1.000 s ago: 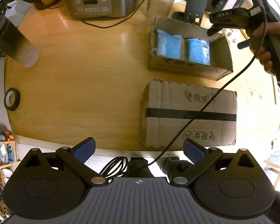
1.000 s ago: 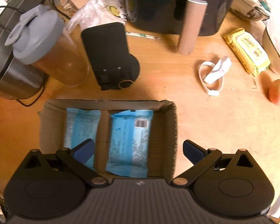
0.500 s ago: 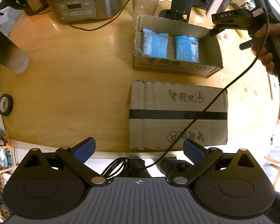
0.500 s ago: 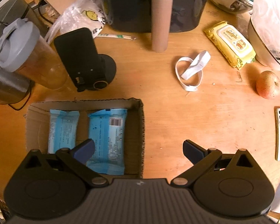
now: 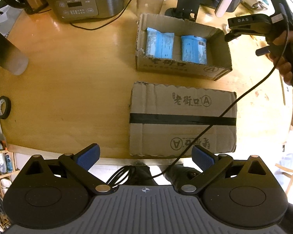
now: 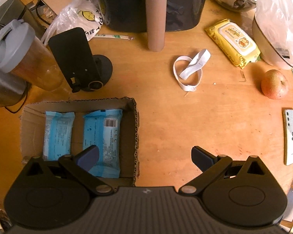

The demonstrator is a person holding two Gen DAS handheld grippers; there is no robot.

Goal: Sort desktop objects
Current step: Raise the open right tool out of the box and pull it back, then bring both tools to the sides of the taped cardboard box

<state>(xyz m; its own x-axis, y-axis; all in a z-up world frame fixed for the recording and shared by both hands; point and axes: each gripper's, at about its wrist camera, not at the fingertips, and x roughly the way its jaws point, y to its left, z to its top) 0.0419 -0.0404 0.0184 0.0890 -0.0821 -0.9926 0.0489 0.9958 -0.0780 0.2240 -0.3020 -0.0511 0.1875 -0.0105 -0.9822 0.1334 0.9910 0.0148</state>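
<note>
Left wrist view: the left gripper (image 5: 145,154) hangs released over the near edge of the round wooden table (image 5: 68,81), its 2 blue-padded fingers (image 5: 88,155) spread wide with nothing between them. Just beyond it lies a closed brown cardboard box sealed with a black tape stripe (image 5: 182,120). Behind that box sits an open-topped brown cardboard box (image 5: 182,67) holding 2 light-blue plastic packets (image 5: 159,42) lying flat side by side. At the right, a person's hand (image 5: 283,58) grips the handle of the right gripper (image 5: 227,32), which is held above the open box's right end; a black cable (image 5: 244,95) trails from it across the sealed box. A black tape roll (image 5: 3,107) lies near the table's left edge, and a silver rice cooker (image 5: 82,0) stands at the back.

In the right wrist view, the right gripper (image 6: 144,155) is likewise spread apart and empty, its left finger over the right-hand packet in the open box (image 6: 79,105) and its right finger over bare wood. Farther out on the table lie a white elastic band (image 6: 189,68), a yellow wet-wipes pack (image 6: 233,42), a red apple (image 6: 274,86) and a white phone (image 6: 291,136), all well apart from one another.
</note>
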